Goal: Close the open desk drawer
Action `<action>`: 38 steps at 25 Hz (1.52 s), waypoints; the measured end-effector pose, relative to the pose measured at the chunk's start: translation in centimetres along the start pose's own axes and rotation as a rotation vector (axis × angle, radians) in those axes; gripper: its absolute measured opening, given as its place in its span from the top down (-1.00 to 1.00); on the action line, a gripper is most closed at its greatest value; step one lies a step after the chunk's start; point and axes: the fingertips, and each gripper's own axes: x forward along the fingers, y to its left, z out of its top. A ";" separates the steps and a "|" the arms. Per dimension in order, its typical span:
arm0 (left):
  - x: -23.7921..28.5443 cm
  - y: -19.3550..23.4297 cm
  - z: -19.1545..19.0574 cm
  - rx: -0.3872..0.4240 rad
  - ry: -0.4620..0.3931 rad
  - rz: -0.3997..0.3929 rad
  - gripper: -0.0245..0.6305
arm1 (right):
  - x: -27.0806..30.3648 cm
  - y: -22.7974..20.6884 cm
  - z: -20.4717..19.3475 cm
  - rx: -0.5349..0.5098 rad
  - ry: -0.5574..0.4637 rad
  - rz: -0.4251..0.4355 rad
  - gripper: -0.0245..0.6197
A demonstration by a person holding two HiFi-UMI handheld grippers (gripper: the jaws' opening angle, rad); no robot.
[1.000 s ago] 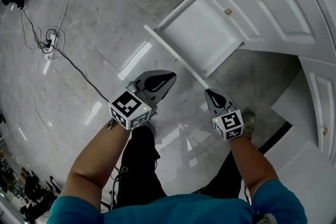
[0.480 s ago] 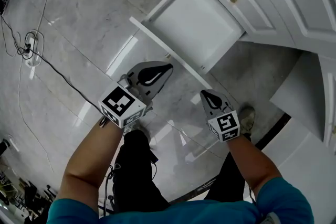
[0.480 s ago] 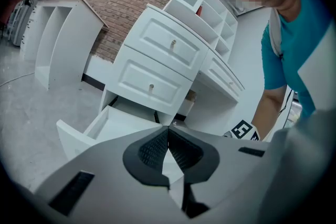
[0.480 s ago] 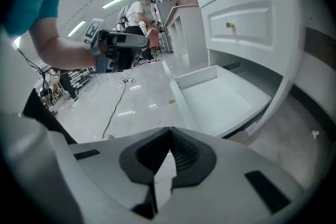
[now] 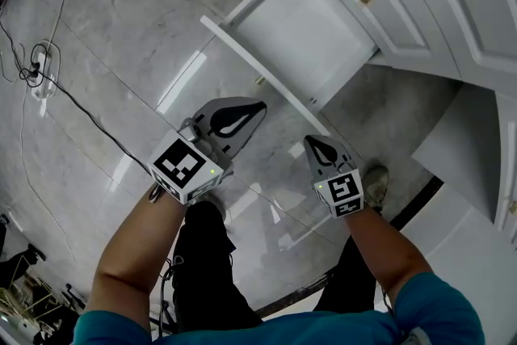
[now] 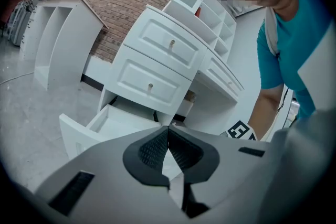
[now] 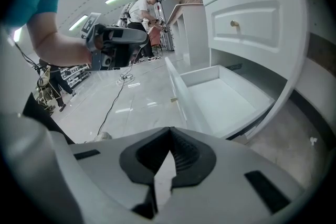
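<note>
The left forearm (image 5: 133,258) and right forearm (image 5: 389,250) rise bare from the bottom of the frame. The left gripper (image 5: 257,107), centre-left, angles toward the upper right, its jaws closed with nothing between them. The right gripper (image 5: 311,143), centre-right, leans up-left, its jaws likewise closed and empty.

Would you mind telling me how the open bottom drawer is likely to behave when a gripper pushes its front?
The drawer looks empty, so it will probably feel light and slide readily. Its wide front panel looks rigid, yet a push near one end may skew it. The shut right gripper might slip on the smooth white finish.
</note>
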 end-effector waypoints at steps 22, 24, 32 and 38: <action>2.6 1.2 1.0 0.021 -0.024 0.012 0.88 | 1.4 -5.5 2.6 -0.028 -0.046 -0.061 0.86; 2.9 1.4 0.9 0.022 -0.021 0.014 0.88 | 1.6 -6.0 2.9 -0.028 -0.047 -0.063 0.86; 3.9 2.0 1.8 0.020 -0.037 0.020 0.88 | 1.8 -8.9 3.8 -0.016 -0.057 -0.094 0.86; 4.5 2.3 1.7 0.017 -0.030 0.020 0.88 | 2.3 -10.7 4.5 -0.022 -0.065 -0.113 0.86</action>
